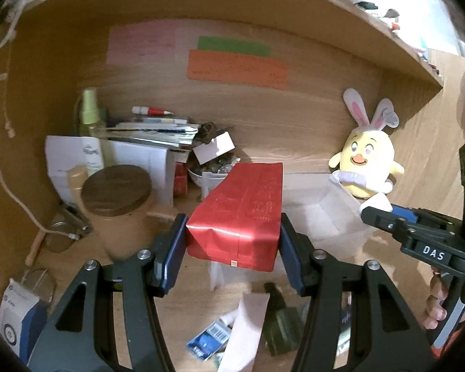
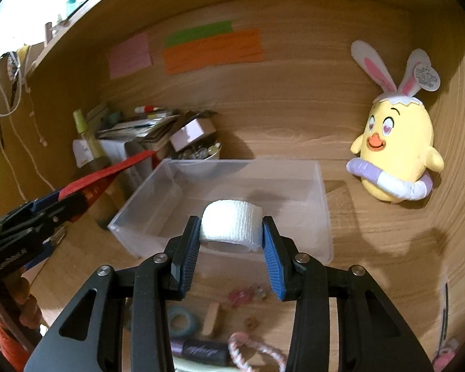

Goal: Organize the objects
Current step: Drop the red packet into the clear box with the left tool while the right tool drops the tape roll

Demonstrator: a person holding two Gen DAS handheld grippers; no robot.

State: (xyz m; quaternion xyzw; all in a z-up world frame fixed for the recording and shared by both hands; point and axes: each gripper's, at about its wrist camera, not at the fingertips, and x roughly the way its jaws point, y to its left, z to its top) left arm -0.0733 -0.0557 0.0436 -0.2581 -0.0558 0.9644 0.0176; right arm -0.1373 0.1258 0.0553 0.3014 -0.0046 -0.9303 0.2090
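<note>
left gripper (image 1: 232, 241): pads pinch a red packet (image 1: 241, 207) by its two long sides, above the desk.
red packet axis: long axis runs away from the camera, far end toward the back wall.
left view, surface: cluttered wooden desk (image 1: 176, 285) in a wooden alcove; clear plastic bin (image 1: 322, 214) just right of the packet.
right gripper (image 2: 231, 235): pads clamp a white gauze roll (image 2: 231, 224), above the bin's near wall.
roll axis: nearly upright.
right view, room: yellow chick plush (image 2: 396, 155) stands right of the bin.

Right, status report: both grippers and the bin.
Left gripper shut on red packet. Right gripper shut on white tape roll, in front of clear bin. Bin empty, path clear.
</note>
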